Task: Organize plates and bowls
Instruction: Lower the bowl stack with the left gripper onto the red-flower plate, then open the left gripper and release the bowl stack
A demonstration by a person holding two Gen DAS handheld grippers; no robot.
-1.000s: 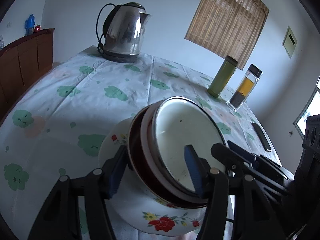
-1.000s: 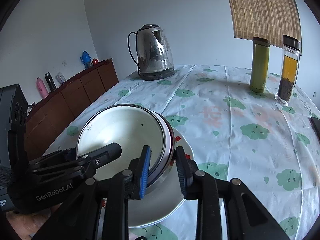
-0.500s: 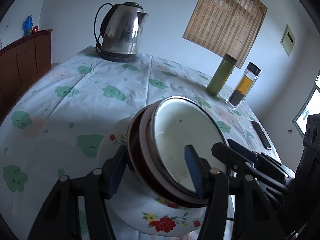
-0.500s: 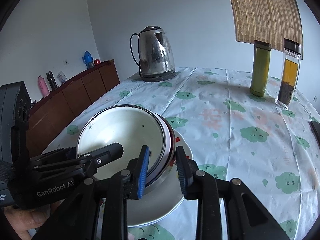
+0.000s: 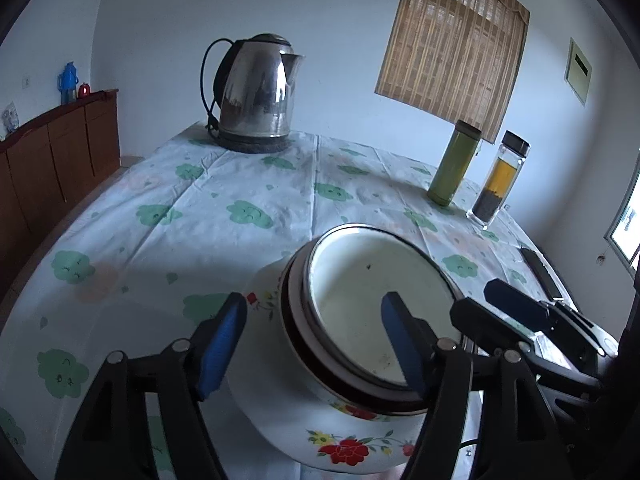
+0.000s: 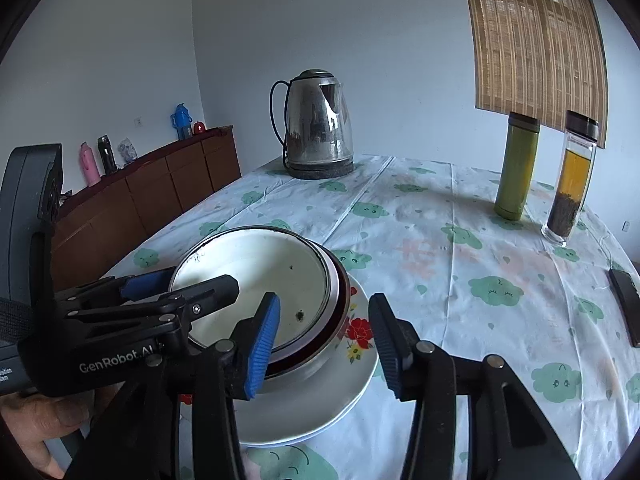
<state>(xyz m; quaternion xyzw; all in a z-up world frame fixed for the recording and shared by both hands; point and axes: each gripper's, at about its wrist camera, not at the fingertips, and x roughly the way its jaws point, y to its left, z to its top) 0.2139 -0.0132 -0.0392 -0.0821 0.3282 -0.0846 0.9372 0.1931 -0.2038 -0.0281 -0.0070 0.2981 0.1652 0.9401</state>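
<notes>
A white enamel bowl [image 5: 360, 292] sits nested in a dark red bowl [image 5: 292, 332], which sits in a white floral bowl [image 5: 340, 440]. The stack rests on white plates [image 6: 312, 408] on the cloth-covered table. My left gripper [image 5: 312, 340] straddles the stack's left rim. Its jaws are opening, and the outer pad stands clear of the bowls. My right gripper [image 6: 324, 340] straddles the right rim of the enamel bowl [image 6: 248, 272]. Its jaws are opening too, with a gap between the outer pad and the rim. Each gripper shows in the other's view.
A steel kettle [image 5: 256, 96] stands at the table's far side. A green flask [image 5: 454, 164] and a glass tea bottle [image 5: 498, 180] stand far right. A black flat device [image 6: 626, 304] lies at the right edge. A wooden sideboard [image 6: 160, 192] runs along the left wall.
Both grippers' jaws have spread away from the bowl rims they were pinching. The bowl stack stays on the plates. Both hands stayed almost in place.
</notes>
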